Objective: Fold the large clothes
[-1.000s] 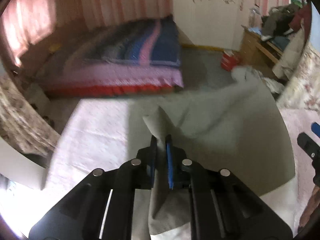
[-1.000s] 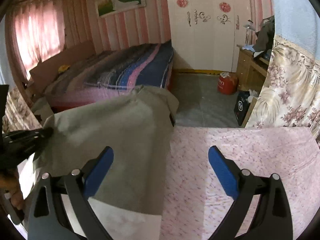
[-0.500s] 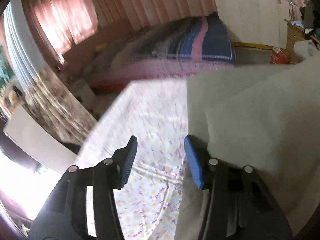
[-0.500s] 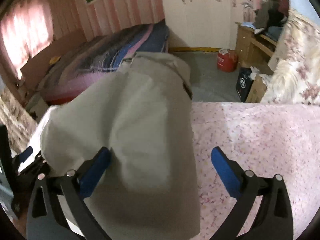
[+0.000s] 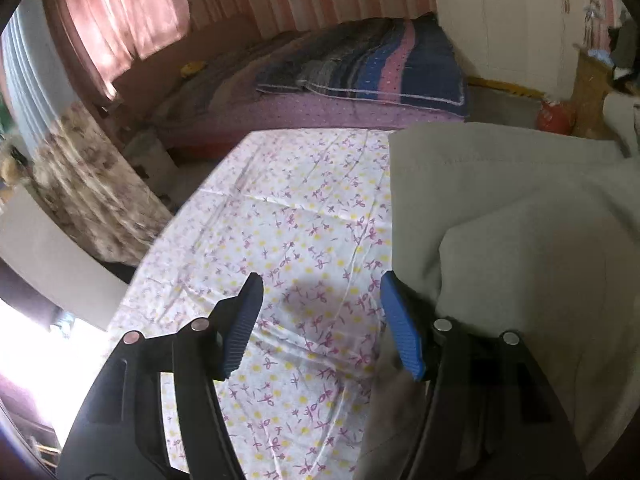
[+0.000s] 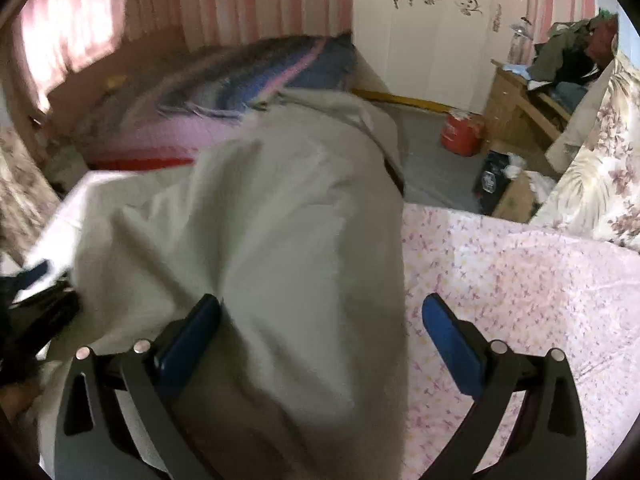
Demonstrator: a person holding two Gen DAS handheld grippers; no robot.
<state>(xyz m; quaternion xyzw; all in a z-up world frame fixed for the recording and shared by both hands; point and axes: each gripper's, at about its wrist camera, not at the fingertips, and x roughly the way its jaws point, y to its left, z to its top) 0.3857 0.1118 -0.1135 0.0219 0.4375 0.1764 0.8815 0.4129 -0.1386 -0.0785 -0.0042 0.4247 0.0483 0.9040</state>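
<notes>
In the left wrist view, the left gripper (image 5: 320, 286) is seen with its fingers spread apart, nothing between them, above the flowered sheet (image 5: 288, 216). The grey garment (image 5: 520, 216) is laid on the sheet just to its right, folded over itself. In the right wrist view, the right gripper (image 6: 320, 312) is also held wide open, with the garment's folded edge lying between its fingers.

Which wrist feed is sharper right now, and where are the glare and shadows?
Left wrist view: sharp on the floral sheet, where the left gripper casts a soft shadow; blown-out glare fills the lower-left corner; fisheye bends the edges. Right wrist view: motion-blurred, smearing the grey garment and the striped bed behind; the right gripper itself stays crisp; the curtain is overexposed.
</notes>
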